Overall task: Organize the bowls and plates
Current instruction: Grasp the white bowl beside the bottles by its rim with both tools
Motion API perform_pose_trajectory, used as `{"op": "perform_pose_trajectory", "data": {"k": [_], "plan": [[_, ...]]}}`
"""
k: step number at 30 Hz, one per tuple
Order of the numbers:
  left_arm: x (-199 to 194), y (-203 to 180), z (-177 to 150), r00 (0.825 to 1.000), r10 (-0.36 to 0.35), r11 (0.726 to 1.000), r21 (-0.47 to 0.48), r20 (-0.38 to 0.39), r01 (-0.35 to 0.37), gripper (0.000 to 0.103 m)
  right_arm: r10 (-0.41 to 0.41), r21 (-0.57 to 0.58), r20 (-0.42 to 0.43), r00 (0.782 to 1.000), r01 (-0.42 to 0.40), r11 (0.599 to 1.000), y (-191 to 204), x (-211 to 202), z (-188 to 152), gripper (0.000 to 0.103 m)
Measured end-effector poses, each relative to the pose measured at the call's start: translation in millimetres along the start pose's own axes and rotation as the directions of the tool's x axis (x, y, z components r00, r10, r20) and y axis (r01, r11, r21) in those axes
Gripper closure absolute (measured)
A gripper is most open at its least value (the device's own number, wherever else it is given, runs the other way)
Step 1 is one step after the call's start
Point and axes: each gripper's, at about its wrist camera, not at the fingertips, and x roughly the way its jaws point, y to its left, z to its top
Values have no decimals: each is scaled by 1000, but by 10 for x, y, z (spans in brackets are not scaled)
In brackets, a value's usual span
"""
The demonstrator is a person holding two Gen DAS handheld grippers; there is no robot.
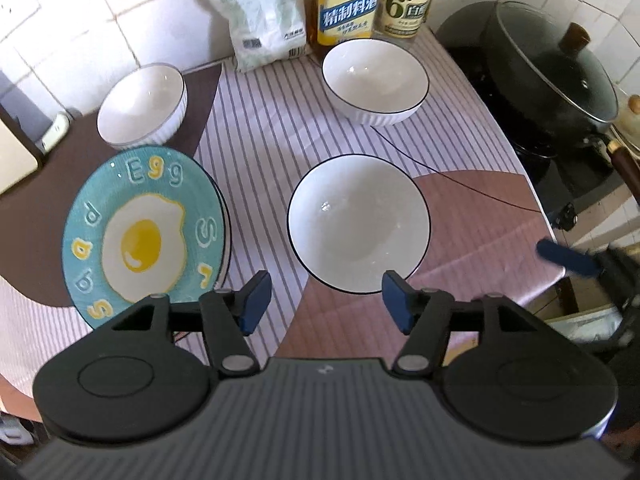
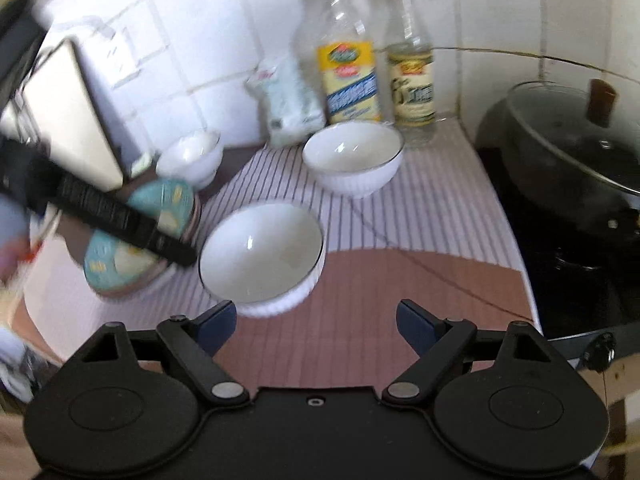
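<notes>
A stack of teal plates (image 1: 144,232) with a fried-egg picture lies at the left of the striped mat. Three white bowls with dark rims stand apart: one near the middle (image 1: 358,224), one at the back (image 1: 374,80), one back left (image 1: 142,106). My left gripper (image 1: 326,300) hangs open above the mat between the plates and the near bowl, holding nothing. My right gripper (image 2: 316,322) is open and empty just in front of the near bowl (image 2: 260,256). In the right wrist view the teal plates (image 2: 140,264) are partly hidden by a black bar of the left tool (image 2: 120,216).
Two bottles (image 1: 348,0) (image 1: 406,0) and a white bag (image 1: 264,20) stand against the tiled wall. A black wok with a glass lid (image 1: 556,76) sits on the stove at the right. A pale board (image 2: 68,120) leans at the left. A thin dark cord (image 1: 440,172) crosses the mat.
</notes>
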Motion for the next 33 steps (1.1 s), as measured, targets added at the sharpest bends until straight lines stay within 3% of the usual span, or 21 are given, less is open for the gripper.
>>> {"op": "perform_pose_trajectory", "data": {"k": [5, 13, 15, 18, 25, 28, 33], "plan": [[-121, 105, 99, 999, -32, 999, 0, 17, 32, 38, 20, 129, 16, 1000, -22, 991, -100, -129, 269, 13], [-47, 415, 451, 994, -83, 996, -27, 78, 85, 36, 27, 225, 51, 998, -38, 974, -167, -21, 702, 16], [24, 498, 560, 993, -86, 995, -38, 81, 89, 36, -16, 251, 66, 998, -1, 968, -182, 72, 791, 16], [116, 560, 714, 992, -94, 995, -28, 86, 97, 36, -18, 310, 68, 998, -4, 951, -255, 222, 903, 18], [453, 553, 1029, 985, -146, 989, 19, 94, 145, 45, 72, 484, 14, 997, -69, 872, -525, 711, 1036, 21], [613, 516, 1144, 978, -186, 982, 30, 94, 184, 45, 55, 542, -2, 998, -45, 839, -601, 907, 1065, 21], [913, 466, 1336, 982, -162, 986, 44, 97, 159, 45, 5, 548, -60, 998, 28, 836, -666, 1254, 1161, 21]]}}
